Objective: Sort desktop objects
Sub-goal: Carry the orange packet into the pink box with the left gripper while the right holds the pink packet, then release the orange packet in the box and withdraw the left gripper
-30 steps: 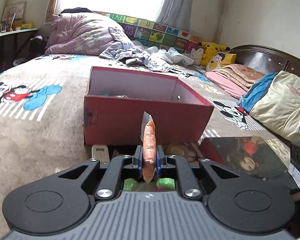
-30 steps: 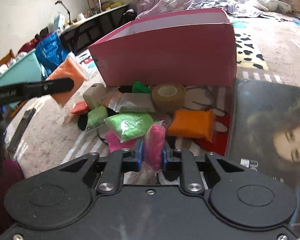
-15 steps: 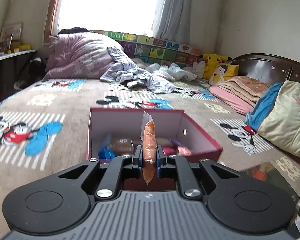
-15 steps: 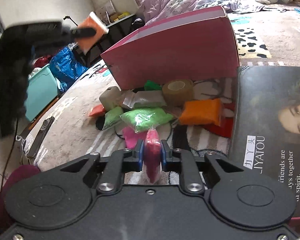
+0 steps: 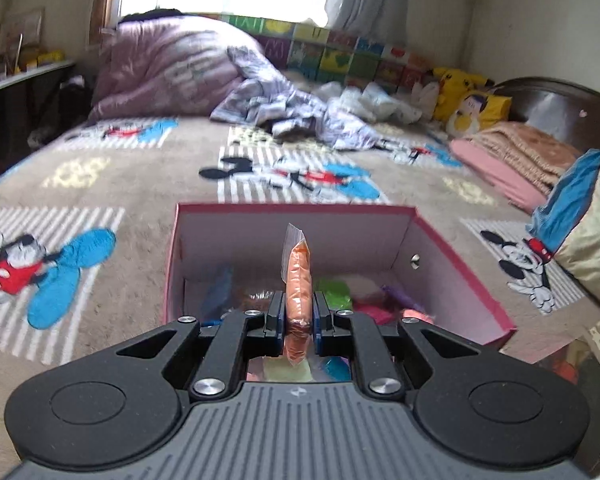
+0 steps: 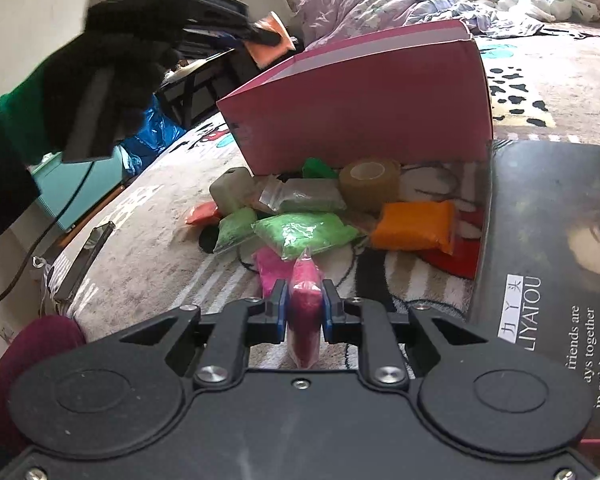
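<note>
Left tool [image 5: 298, 316] now over open pink cardboard box [image 5: 456, 264], clamping orange powder pouch [image 5: 298, 280], right tool [image 6: 304, 312] clamping soft pink pouch [image 6: 306, 304]

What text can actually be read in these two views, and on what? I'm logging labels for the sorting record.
"LIYATOU", under two Chinese characters too distorted to read: glossy poster.
"friends are", "ays together" (cut off), "in spirit.": same poster.
Letters on the colourful mat by the window: too blurred.
Sachets and pink box: no text visible.

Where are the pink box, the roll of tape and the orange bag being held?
Pink box [image 6: 360, 104]: right wrist view, its outer side wall.
Roll of tape [image 6: 370, 184]: right wrist view, its curved side.
Orange bag [image 5: 299, 280]: left wrist view, its middle, above the fingers.
</note>
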Action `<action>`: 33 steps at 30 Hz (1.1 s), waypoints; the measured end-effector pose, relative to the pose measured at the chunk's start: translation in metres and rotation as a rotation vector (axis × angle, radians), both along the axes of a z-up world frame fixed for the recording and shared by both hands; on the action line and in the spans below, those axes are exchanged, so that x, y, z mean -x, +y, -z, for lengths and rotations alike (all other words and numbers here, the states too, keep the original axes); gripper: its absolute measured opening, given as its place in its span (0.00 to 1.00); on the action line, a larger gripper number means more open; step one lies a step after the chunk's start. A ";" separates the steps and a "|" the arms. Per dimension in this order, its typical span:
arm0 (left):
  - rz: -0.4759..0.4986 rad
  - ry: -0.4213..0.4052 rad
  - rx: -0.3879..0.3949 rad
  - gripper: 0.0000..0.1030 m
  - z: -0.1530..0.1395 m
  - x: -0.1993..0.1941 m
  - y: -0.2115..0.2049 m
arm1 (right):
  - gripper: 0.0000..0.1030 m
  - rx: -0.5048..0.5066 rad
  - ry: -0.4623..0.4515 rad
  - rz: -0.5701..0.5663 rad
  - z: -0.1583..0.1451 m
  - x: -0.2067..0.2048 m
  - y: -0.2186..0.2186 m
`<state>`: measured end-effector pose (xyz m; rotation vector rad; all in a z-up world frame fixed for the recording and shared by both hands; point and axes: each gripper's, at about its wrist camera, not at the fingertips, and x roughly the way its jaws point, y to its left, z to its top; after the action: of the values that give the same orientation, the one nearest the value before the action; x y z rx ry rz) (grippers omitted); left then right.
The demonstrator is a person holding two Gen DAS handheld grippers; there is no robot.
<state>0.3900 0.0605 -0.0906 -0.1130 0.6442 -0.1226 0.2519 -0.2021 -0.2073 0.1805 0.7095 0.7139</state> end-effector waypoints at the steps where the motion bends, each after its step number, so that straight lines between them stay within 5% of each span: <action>1: -0.003 0.016 -0.001 0.12 0.004 -0.005 0.000 | 0.16 0.001 0.000 0.001 0.000 0.000 0.000; 15: -0.013 0.239 -0.014 0.12 0.044 -0.039 -0.002 | 0.16 -0.007 0.024 0.000 0.004 -0.006 -0.002; 30: -0.034 0.196 -0.089 0.13 0.029 -0.023 -0.005 | 0.16 0.008 0.012 0.006 0.004 -0.003 -0.001; 33: -0.042 0.171 -0.074 0.37 0.021 -0.013 -0.002 | 0.16 0.006 0.014 0.012 0.005 -0.002 -0.001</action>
<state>0.4028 0.0586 -0.1114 -0.0660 0.8155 -0.0491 0.2542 -0.2034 -0.2119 0.1842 0.7235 0.6991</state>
